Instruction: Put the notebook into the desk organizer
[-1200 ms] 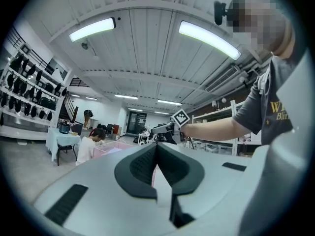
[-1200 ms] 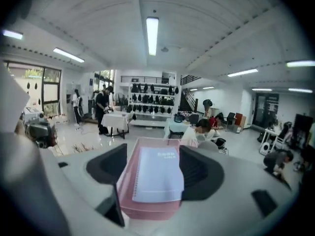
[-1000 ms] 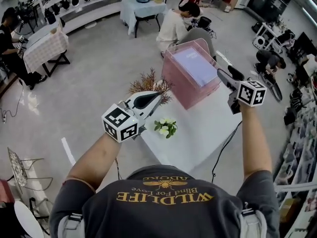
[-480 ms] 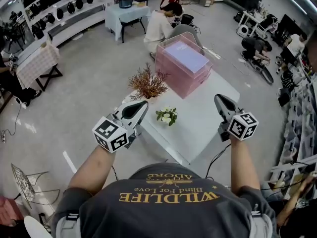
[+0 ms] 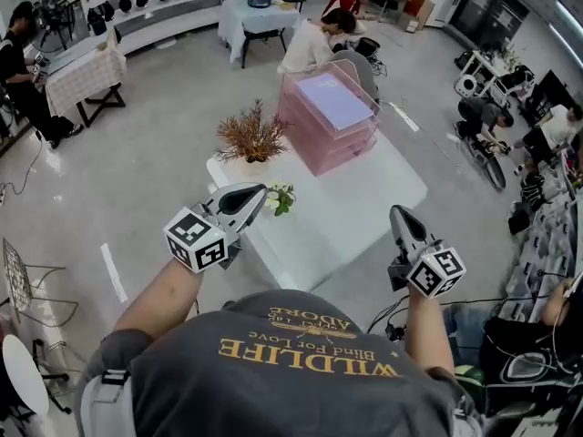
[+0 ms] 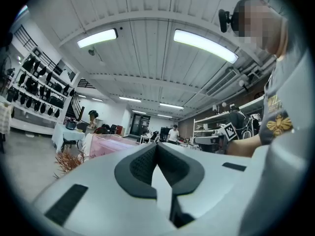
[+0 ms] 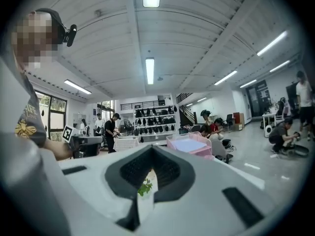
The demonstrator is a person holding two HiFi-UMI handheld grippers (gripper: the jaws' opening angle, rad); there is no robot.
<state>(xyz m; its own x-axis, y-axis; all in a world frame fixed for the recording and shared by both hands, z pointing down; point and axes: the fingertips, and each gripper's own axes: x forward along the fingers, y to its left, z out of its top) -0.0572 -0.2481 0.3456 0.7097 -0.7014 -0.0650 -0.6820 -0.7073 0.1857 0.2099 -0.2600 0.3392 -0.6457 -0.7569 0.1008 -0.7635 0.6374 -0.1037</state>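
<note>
The pink desk organizer (image 5: 319, 133) stands at the far end of the white table (image 5: 355, 217). A pale lilac notebook (image 5: 335, 100) lies flat in its top tray. My left gripper (image 5: 255, 190) hovers by the table's left edge, well short of the organizer, its jaws together and empty. At the table's near right corner, my right gripper (image 5: 398, 212) is also away from the organizer. Its jaws have just been closing and now meet with nothing between them. The right gripper view shows the organizer (image 7: 194, 149) and notebook (image 7: 187, 144) beyond the shut jaws.
A dried brown plant (image 5: 250, 137) and a small green-and-white posy (image 5: 278, 198) stand on the table's left side. A person (image 5: 310, 48) sits on the floor behind the organizer. A black cable (image 5: 392, 312) hangs near the table's front corner.
Both grippers have drawn back from the organizer toward me and sunk a little. The right one left the organizer's top tray and its jaws closed.
</note>
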